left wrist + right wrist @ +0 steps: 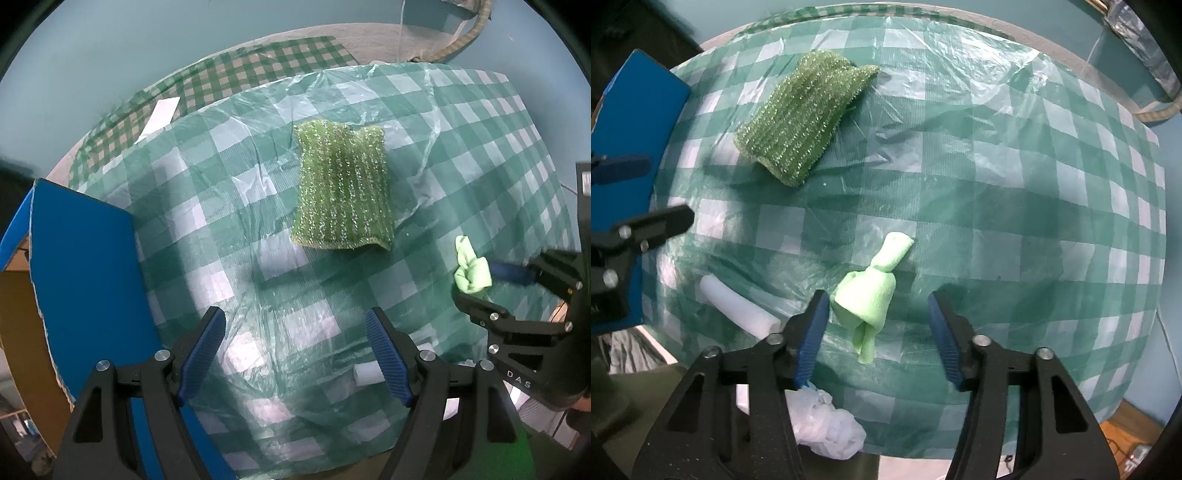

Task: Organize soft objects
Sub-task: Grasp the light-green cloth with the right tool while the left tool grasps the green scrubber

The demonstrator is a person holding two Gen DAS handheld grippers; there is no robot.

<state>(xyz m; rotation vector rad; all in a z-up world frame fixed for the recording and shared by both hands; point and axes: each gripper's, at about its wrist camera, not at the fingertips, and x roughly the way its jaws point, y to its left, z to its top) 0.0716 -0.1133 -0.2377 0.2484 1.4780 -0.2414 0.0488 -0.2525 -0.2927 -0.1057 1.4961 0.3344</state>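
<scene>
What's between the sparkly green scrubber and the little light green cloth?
Nothing: only bare checkered plastic cover lies between the sparkly green scrubber and the light green cloth, shown best in the right wrist view.

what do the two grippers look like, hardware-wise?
Both match: the left gripper and the right gripper have black angular frames with cutouts, round silver pins at the joints, and ribbed blue pads on the fingers. The right one's body bears white letters "DAS". No cables show.

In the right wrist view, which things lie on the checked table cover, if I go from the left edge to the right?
Blue board → white foam roll → green sparkly scrubber → light green knotted cloth, which lies between the fingers of the right gripper, whose jaws are not pressing it.
</scene>
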